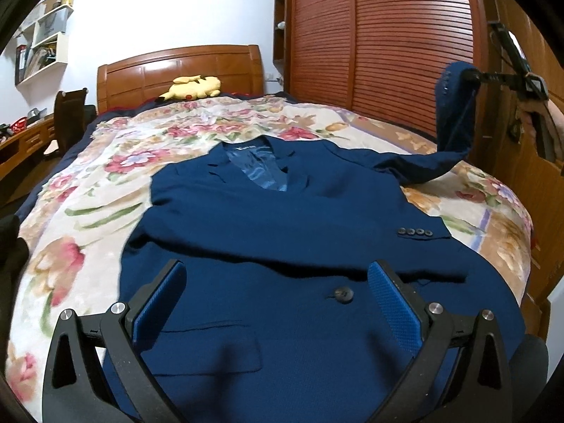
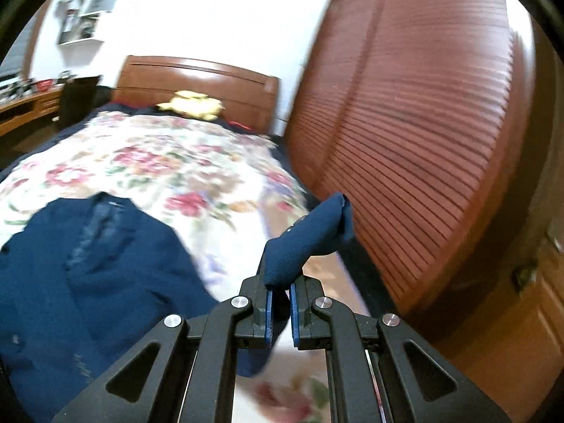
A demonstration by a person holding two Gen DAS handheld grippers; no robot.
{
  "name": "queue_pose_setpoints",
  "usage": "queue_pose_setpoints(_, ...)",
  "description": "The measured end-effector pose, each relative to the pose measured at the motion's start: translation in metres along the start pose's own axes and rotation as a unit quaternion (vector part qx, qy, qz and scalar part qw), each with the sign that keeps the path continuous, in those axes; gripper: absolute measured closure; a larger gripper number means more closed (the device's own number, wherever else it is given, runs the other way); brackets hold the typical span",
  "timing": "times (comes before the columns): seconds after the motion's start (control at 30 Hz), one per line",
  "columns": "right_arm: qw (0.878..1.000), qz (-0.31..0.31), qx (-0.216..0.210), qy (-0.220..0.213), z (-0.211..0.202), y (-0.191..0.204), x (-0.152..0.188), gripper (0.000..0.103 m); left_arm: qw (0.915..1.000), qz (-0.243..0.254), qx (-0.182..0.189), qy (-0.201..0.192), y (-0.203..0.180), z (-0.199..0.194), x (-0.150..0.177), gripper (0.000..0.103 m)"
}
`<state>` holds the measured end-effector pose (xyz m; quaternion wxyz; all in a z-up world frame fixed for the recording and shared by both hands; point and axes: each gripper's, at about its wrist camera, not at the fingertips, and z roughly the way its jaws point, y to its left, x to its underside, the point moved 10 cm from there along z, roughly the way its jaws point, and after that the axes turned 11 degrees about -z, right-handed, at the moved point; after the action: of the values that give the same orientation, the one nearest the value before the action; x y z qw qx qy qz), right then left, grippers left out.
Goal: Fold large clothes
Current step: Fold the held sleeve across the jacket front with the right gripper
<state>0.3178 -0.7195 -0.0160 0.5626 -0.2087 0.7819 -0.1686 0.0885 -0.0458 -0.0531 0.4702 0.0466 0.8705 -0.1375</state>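
A navy blue suit jacket (image 1: 282, 218) lies front up on the floral bedspread (image 1: 105, 190), collar toward the headboard. One sleeve is folded across its chest, cuff buttons (image 1: 415, 232) showing. My left gripper (image 1: 276, 282) is open and empty, just above the jacket's lower front near its black button (image 1: 342, 294). My right gripper (image 2: 280, 292) is shut on the cuff of the other sleeve (image 2: 310, 236) and holds it up at the bed's right side; it also shows in the left wrist view (image 1: 469, 75), with the raised sleeve (image 1: 454, 120) hanging from it.
A yellow plush toy (image 1: 192, 88) lies by the wooden headboard (image 1: 179, 70). A louvred wooden wardrobe (image 1: 380, 46) stands close along the bed's right side. A desk and dark chair (image 1: 68, 120) stand to the left, wall shelves (image 1: 44, 38) above.
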Motion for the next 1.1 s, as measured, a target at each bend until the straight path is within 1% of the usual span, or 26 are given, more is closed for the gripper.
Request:
queue_pose_setpoints(0.13, 0.998, -0.033, -0.041, -0.032, -0.013, 0.056, -0.029, 0.096, 0.9999, -0.006, -0.014, -0.008, 0.018, -0.009, -0.001, 0.0)
queue_pose_setpoints(0.2, 0.996, -0.05, -0.061, -0.048, -0.026, 0.086, -0.041, 0.096, 0.9997, -0.01, -0.021, -0.011, 0.028, -0.012, -0.002, 0.0)
queue_pose_setpoints(0.3, 0.991, -0.07, -0.091, -0.074, -0.039, 0.117, -0.056, 0.096, 0.9992, -0.023, -0.029, -0.016, 0.045, -0.02, -0.004, 0.0)
queue_pose_setpoints(0.5, 0.974, -0.1, -0.15, -0.134, -0.083, 0.177, -0.093, 0.096, 0.9974, -0.047, -0.044, -0.032, 0.076, -0.035, -0.01, 0.0)
queue_pose_setpoints(0.6, 0.964, -0.111, -0.178, -0.162, -0.109, 0.196, -0.101, 0.096, 0.9961, -0.061, -0.05, -0.038, 0.092, -0.042, -0.013, 0.0)
queue_pose_setpoints(0.67, 0.958, -0.122, -0.195, -0.173, -0.124, 0.209, -0.105, 0.096, 0.9951, -0.071, -0.054, -0.042, 0.102, -0.045, -0.015, 0.0)
queue_pose_setpoints(0.7, 0.955, -0.127, -0.201, -0.176, -0.123, 0.211, -0.101, 0.096, 0.9945, -0.076, -0.056, -0.044, 0.107, -0.047, -0.016, 0.0)
queue_pose_setpoints(0.8, 0.949, -0.137, -0.225, -0.173, -0.137, 0.221, -0.089, 0.096, 0.9929, -0.09, -0.059, -0.05, 0.119, -0.051, -0.019, 0.0)
queue_pose_setpoints(0.83, 0.948, -0.14, -0.233, -0.166, -0.143, 0.224, -0.086, 0.096, 0.9924, -0.094, -0.06, -0.051, 0.123, -0.053, -0.018, 0.0)
queue_pose_setpoints(0.9, 0.948, -0.142, -0.247, -0.143, -0.129, 0.231, -0.074, 0.096, 0.9915, -0.101, -0.062, -0.054, 0.128, -0.054, -0.019, 0.0)
queue_pose_setpoints(0.93, 0.948, -0.14, -0.256, -0.13, -0.129, 0.222, -0.069, 0.095, 0.9912, -0.104, -0.062, -0.054, 0.129, -0.053, -0.02, 0.0)
queue_pose_setpoints(0.97, 0.948, -0.138, -0.264, -0.114, -0.128, 0.22, -0.063, 0.091, 0.991, -0.105, -0.062, -0.054, 0.13, -0.054, -0.019, 0.0)
queue_pose_setpoints(1.0, 0.947, -0.138, -0.272, -0.1, -0.126, 0.22, -0.055, 0.082, 0.9909, -0.106, -0.063, -0.054, 0.131, -0.054, -0.019, 0.0)
queue_pose_setpoints(1.03, 0.946, -0.141, -0.277, -0.091, -0.125, 0.22, -0.047, 0.068, 0.9909, -0.106, -0.064, -0.053, 0.131, -0.054, -0.018, 0.0)
queue_pose_setpoints(1.07, 0.945, -0.146, -0.279, -0.087, -0.123, 0.219, -0.045, 0.061, 0.991, -0.105, -0.064, -0.053, 0.131, -0.054, -0.017, 0.0)
queue_pose_setpoints(1.1, 0.944, -0.149, -0.282, -0.088, -0.122, 0.217, -0.04, 0.049, 0.9913, -0.103, -0.064, -0.052, 0.129, -0.053, -0.017, 0.0)
